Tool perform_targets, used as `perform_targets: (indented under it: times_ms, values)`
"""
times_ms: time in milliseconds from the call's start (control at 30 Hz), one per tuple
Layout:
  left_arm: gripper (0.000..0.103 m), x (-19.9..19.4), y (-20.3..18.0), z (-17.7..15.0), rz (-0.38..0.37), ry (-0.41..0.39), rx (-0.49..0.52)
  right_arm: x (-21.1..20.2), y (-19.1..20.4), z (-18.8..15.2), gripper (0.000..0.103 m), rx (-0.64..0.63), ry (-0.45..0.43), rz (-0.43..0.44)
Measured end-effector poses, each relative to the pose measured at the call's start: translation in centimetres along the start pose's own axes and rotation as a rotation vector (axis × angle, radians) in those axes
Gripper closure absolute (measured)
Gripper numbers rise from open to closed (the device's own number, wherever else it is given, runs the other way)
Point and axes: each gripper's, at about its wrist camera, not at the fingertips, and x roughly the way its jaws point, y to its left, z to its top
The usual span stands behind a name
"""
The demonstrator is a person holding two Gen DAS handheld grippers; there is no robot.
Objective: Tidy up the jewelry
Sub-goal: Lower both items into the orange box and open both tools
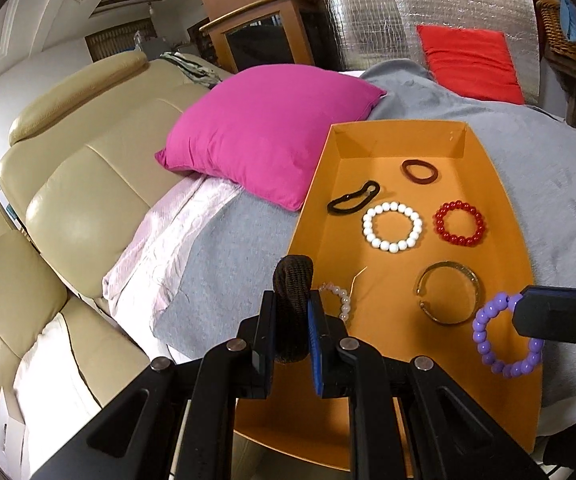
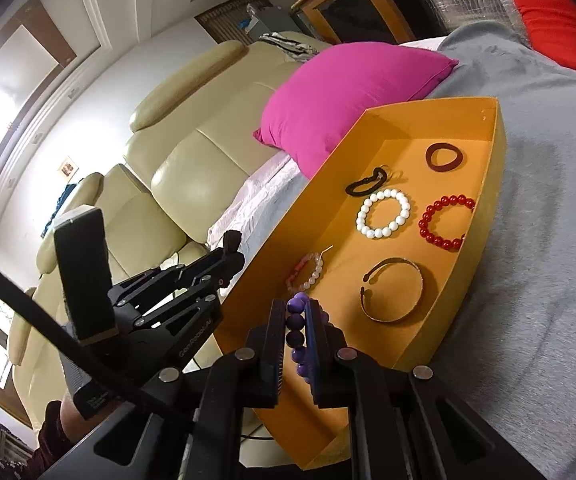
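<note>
An orange tray (image 1: 311, 200) (image 2: 491, 168) lies on a grey blanket. In it lie a dark red hair tie (image 1: 419, 171), a black hair tie (image 1: 353, 198), a white bead bracelet (image 1: 392, 227), a red bead bracelet (image 1: 459, 223), a metal cuff bangle (image 1: 449, 293) and a pale pink bead bracelet (image 1: 339, 300). My left gripper (image 1: 292, 312) is shut on a brown scrunchie (image 1: 292, 300) over the tray's near left edge. My right gripper (image 2: 296, 330) is shut on a purple bead bracelet (image 2: 296, 328), which hangs over the tray's near right part in the left wrist view (image 1: 503, 336).
A magenta cushion (image 1: 264, 136) lies just left of the tray. A beige leather sofa (image 1: 68, 184) stands further left. A red cushion (image 1: 469, 62) leans on a silver foil panel at the back. The grey blanket (image 1: 547, 200) spreads right of the tray.
</note>
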Motion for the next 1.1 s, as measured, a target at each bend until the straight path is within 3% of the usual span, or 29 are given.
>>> perform_targets:
  times_ms: [1100]
  values:
    - [0.088,3.7,-0.4,-1.9,-0.005,0.105,0.0,2.6,0.1,-1.3,0.092,-0.04,0.131,-0.027]
